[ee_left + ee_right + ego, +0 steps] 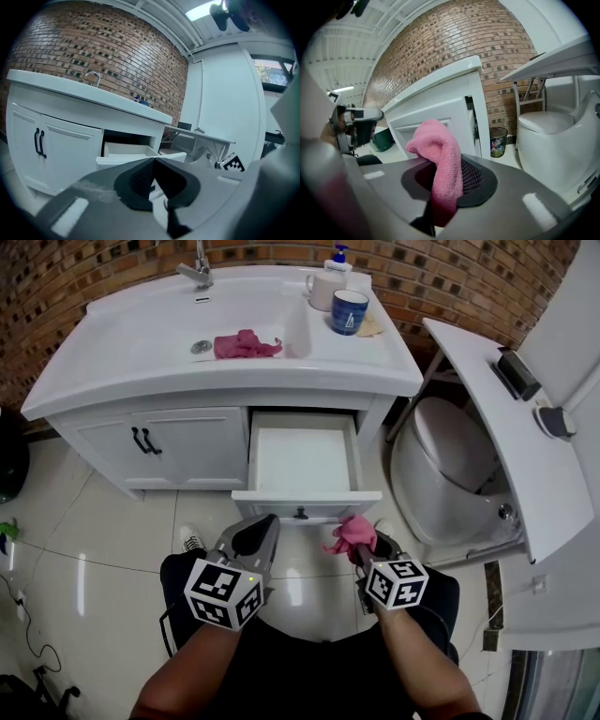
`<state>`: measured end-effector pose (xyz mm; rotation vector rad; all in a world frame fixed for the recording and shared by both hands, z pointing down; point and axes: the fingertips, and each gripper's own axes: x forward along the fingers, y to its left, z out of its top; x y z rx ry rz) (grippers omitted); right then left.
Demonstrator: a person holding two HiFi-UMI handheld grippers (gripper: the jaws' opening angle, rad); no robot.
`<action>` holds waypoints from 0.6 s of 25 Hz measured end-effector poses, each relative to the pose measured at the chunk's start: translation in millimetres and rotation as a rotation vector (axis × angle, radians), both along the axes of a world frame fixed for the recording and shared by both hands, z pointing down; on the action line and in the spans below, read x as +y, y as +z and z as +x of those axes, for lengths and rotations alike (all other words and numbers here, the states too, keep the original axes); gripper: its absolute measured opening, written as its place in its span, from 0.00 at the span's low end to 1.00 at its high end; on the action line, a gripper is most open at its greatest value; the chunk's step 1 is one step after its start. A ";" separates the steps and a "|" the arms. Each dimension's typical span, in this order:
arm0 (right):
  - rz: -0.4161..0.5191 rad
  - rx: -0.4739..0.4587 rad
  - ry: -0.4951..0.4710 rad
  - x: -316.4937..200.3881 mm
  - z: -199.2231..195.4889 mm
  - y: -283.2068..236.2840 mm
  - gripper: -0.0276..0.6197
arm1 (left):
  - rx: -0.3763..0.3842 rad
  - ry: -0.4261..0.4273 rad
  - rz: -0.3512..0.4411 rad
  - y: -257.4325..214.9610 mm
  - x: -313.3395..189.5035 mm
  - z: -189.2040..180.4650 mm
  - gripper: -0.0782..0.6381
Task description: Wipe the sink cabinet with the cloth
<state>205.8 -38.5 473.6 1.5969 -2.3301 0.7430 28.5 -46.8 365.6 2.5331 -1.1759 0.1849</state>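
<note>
A white sink cabinet stands ahead with one drawer pulled out and bare inside. My right gripper is shut on a pink cloth, held low in front of the drawer's front panel. In the right gripper view the pink cloth sticks up from between the jaws. My left gripper hangs beside it, left of the drawer handle, shut with nothing in it. A second pink cloth lies in the basin. The left gripper view shows the cabinet and drawer from low down.
A blue mug, a white cup and a soap bottle stand on the countertop's right end. A toilet and a white folding table are to the right. A small bin sits by the brick wall.
</note>
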 end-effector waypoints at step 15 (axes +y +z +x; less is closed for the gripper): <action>0.164 -0.178 -0.142 36.3 -45.4 -159.3 0.17 | 0.038 0.042 0.047 -69.8 43.0 -16.5 0.12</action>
